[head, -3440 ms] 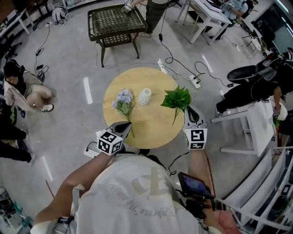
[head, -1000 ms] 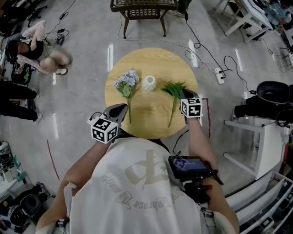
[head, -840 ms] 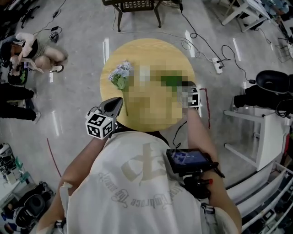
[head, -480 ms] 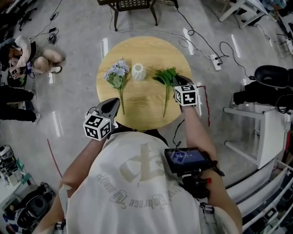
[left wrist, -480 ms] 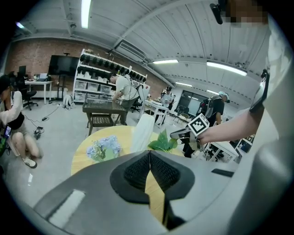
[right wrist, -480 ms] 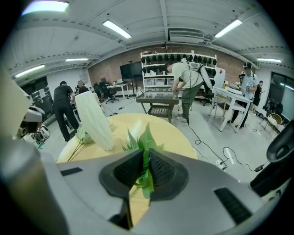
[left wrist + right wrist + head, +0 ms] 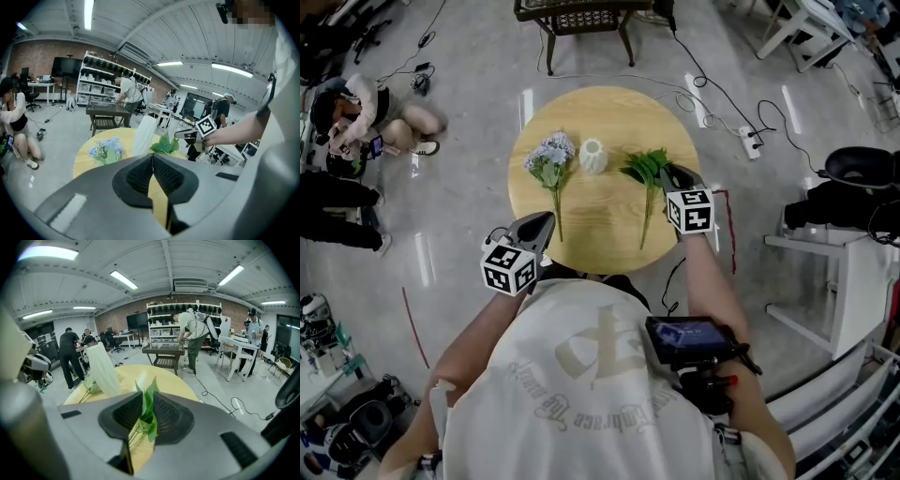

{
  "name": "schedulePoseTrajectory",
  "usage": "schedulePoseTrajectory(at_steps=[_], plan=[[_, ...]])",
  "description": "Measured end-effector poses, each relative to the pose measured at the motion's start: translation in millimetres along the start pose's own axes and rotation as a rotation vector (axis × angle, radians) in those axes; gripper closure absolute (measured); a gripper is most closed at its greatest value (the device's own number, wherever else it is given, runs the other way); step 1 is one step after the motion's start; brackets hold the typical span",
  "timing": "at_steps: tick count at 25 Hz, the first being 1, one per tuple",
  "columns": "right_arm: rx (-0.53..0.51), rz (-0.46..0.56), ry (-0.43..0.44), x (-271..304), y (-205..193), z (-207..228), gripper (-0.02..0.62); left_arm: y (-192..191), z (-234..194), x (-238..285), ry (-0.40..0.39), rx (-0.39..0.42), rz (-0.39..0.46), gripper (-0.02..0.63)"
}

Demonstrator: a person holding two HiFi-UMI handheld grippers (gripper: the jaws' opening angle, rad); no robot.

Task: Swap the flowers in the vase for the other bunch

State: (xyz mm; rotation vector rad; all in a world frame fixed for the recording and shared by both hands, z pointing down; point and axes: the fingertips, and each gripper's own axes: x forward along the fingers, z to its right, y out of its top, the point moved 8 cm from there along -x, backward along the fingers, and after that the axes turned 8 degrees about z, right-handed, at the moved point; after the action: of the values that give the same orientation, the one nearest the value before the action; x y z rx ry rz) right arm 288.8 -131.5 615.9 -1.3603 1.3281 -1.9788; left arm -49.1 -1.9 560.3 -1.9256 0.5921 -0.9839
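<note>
Vase beside green leaves, right gripper opening around them, left gripper shut.

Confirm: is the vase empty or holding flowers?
Empty: no stems in the white vase; blue flowers and green bunch lie on the table.

Lighting: bright and even throughout, supplied by ceiling strip lights that burn out to plain white in both gripper views.

Glare: the glossy floor carries pale reflected streaks in the head view.

Shadows: faint and short. The blue flowers and the green bunch throw barely any shade on the worktop.

Distortion: the head view bows straight lines near its edges. Both gripper views are strongly fisheye, with black vignetted corners.

Focus: the head view is sharp. In the gripper views the nearest foreground is soft and the mid-distance clear.
</note>
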Motion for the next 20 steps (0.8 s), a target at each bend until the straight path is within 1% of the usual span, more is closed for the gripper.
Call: schedulePoseTrajectory(at_steps=[6, 7, 11, 13, 14, 20], plan=[[-0.010, 0.078, 0.016, -16, 14, -13, 0.521, 5, -6, 1, -0.025, 0.002, 0.012, 0.600], [-0.006, 0.095, 0.022, -19, 17, -16, 0.512, 7, -7, 1, -0.031, 0.005, 0.013, 0.600], [0.026, 0.174, 0.040, -35, 24, -21, 0.514, 11, -7, 4, -0.053, 0.020, 0.025, 0.600], [0.038, 0.205, 0.025, -47, 25, -22, 0.559, 9, -7, 6, -0.063, 0.020, 0.027, 0.600], [0.042, 0.217, 0.019, -51, 26, -24, 0.568, 9, -9, 6, -0.067, 0.020, 0.026, 0.600], [0.030, 0.241, 0.052, -64, 32, -63, 0.588, 11, -31, -7, -0.089, 0.014, 0.019, 0.600]])
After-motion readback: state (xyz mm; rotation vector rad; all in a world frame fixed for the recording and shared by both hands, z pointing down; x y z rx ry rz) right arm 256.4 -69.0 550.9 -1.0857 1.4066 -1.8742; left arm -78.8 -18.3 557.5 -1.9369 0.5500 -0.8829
